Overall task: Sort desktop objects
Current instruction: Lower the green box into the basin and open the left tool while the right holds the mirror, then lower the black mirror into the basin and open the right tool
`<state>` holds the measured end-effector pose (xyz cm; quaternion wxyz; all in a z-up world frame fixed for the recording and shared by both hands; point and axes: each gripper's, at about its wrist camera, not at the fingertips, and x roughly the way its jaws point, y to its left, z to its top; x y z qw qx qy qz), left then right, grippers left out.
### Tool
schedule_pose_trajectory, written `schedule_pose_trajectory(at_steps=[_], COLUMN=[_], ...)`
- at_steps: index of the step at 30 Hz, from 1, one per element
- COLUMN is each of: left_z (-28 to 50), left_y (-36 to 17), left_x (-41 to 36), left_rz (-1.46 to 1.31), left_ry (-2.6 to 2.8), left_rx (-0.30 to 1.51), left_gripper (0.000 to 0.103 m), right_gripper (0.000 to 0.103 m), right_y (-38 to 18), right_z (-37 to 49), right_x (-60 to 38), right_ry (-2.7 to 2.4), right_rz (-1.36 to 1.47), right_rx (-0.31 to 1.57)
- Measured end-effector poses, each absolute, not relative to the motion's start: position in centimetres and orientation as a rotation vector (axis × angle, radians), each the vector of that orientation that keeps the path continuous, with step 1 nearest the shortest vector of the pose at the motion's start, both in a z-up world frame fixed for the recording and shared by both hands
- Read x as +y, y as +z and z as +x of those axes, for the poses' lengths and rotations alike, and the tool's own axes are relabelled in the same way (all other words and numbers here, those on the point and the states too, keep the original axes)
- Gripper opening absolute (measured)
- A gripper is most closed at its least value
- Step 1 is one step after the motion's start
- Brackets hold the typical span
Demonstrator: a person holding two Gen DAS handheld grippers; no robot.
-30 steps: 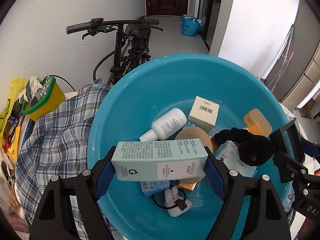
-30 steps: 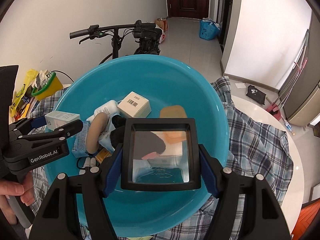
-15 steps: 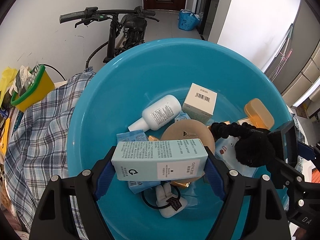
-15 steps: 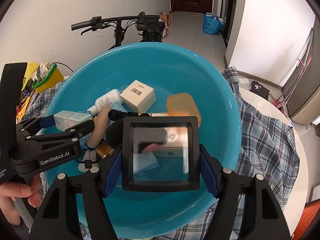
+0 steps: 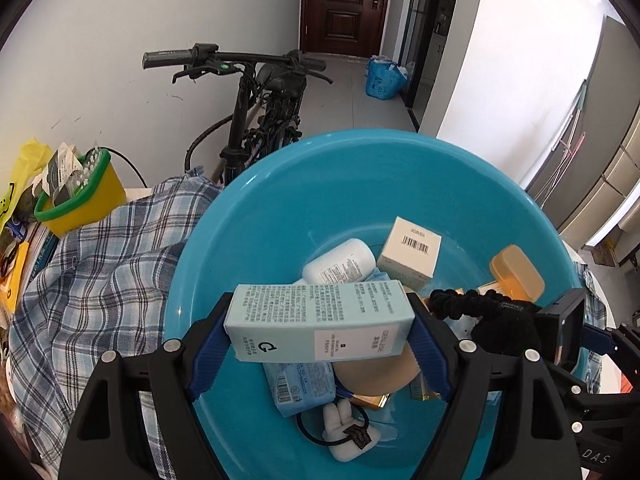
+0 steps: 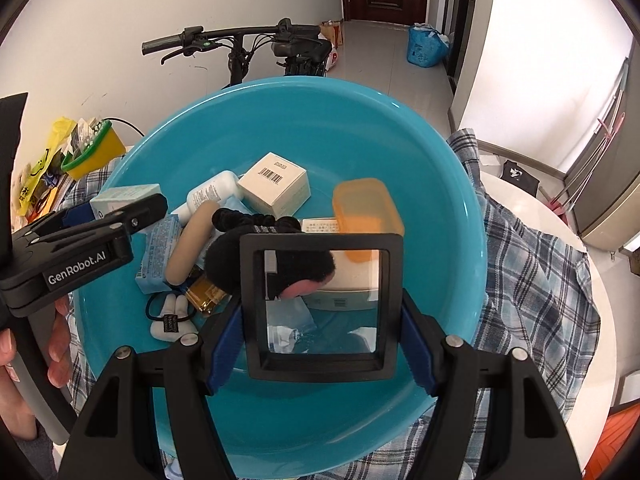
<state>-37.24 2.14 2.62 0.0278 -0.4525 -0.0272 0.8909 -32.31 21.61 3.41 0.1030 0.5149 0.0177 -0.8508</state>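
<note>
My left gripper [image 5: 320,332] is shut on a long pale blue box [image 5: 320,322], held level above a big blue basin [image 5: 248,236]. It also shows in the right wrist view [image 6: 120,200]. My right gripper [image 6: 322,320] is shut on a black square frame with a clear pane [image 6: 322,304], held over the basin [image 6: 304,120]. Inside the basin lie a white bottle [image 6: 212,196], a white barcode box [image 6: 276,188], an orange case [image 6: 366,216], a black scrunchie [image 6: 248,220] and a white plush hair tie [image 6: 170,320].
The basin sits on a blue plaid cloth [image 5: 92,280] over a round white table [image 6: 560,240]. A yellow bin with a green rim [image 5: 80,196] stands at the left. A bicycle [image 5: 260,112] leans on the wall behind.
The left gripper with the box has pulled back and tilted up, so the basin looks lower and farther. The right gripper holds the frame about the same, slightly nearer the basin.
</note>
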Motion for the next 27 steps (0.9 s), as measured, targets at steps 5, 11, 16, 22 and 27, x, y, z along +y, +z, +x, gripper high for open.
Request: schedule_pose_trajectory(at_steps=[5,11,16,22,27], left_z=[-36.6,-36.7,-36.4,-36.0,-35.8], left_y=[4.1,4.5,4.6,4.1,3.8], left_x=[2.5,2.6,2.5,2.5,2.9], left_rz=[-1.279,-1.327,-1.311,-1.333,-1.324], left_ry=[2.766,2.728,2.757,2.718,2.736], left_rx=[-0.043,-0.046,0.007,0.025,0.097], left_gripper=[0.092,0.092,0.092,0.092,0.092], right_gripper=[0.069,0.069,0.069,0.070,0.072], right_y=[3.3,3.4,3.2,3.1,3.3], right_z=[-32.3,-32.2,-31.9,-32.0,-32.1], right_x=[21.6,21.5,20.9,21.2,21.9], right_ry=[-2.504,-2.497,-2.469,-2.488,-2.503], right_rz=[1.514,1.507,1.503,1.507,1.479], right_rx=[0.059,0.036,0.071,0.074,0.018])
